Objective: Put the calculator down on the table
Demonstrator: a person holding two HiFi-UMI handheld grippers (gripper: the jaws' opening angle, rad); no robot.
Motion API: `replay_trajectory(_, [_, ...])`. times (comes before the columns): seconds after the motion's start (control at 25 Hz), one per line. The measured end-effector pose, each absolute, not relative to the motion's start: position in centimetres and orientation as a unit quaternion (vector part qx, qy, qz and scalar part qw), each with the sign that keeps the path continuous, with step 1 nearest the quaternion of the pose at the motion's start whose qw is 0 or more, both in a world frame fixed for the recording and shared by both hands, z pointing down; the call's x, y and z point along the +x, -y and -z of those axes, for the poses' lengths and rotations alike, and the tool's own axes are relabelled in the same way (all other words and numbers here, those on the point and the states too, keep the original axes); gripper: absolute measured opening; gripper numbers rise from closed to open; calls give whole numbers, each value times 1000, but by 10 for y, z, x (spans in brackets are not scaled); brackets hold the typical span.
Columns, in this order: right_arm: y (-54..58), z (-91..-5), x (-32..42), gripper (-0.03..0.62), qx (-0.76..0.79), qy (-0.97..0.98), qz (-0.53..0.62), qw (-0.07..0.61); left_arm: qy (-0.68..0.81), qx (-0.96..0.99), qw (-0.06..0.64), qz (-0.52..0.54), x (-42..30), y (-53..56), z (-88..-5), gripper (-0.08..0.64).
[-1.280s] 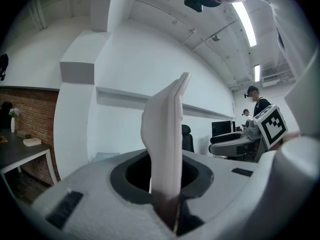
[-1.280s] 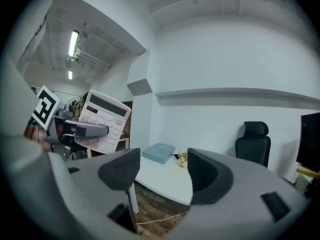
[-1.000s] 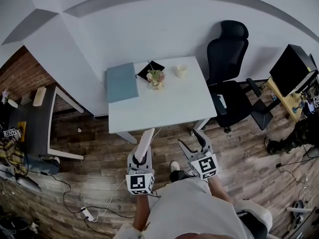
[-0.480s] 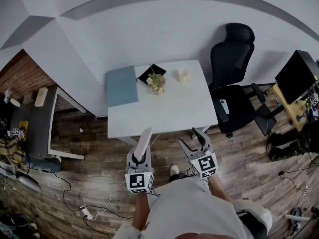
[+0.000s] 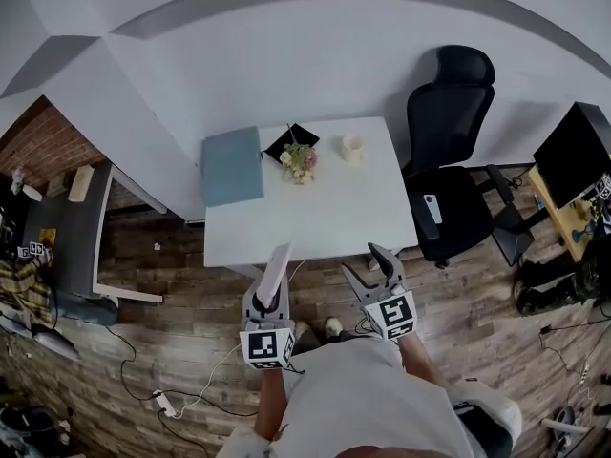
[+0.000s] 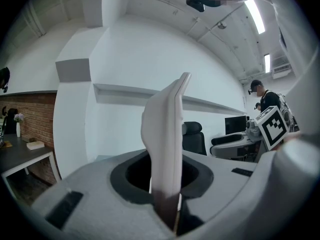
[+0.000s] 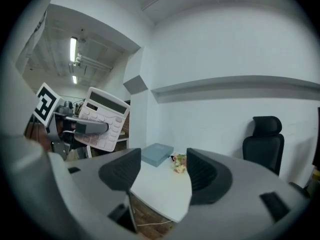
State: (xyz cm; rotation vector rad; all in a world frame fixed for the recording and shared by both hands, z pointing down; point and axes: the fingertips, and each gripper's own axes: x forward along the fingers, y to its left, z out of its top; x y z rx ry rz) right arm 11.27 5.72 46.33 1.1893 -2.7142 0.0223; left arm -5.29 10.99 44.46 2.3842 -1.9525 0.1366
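Left gripper pinching calculator by lower edge, slab standing upright ahead of jaws. Right gripper empty, jaws apart, just been closing. Table ahead of both. Risk: narrow pinch lets calculator pivot or slip before table is under it.
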Motion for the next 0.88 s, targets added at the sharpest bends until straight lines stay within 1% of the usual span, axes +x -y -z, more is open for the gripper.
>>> replay_trajectory(0.32, [-47, -471, 107, 284, 394, 914, -14, 98, 639, 767, 43, -34, -61, -101, -449, 80])
replay_trajectory(0.88, [0, -467, 84, 276, 400, 911, -1, 100, 634, 772, 39, -29, -83, -51, -450, 78])
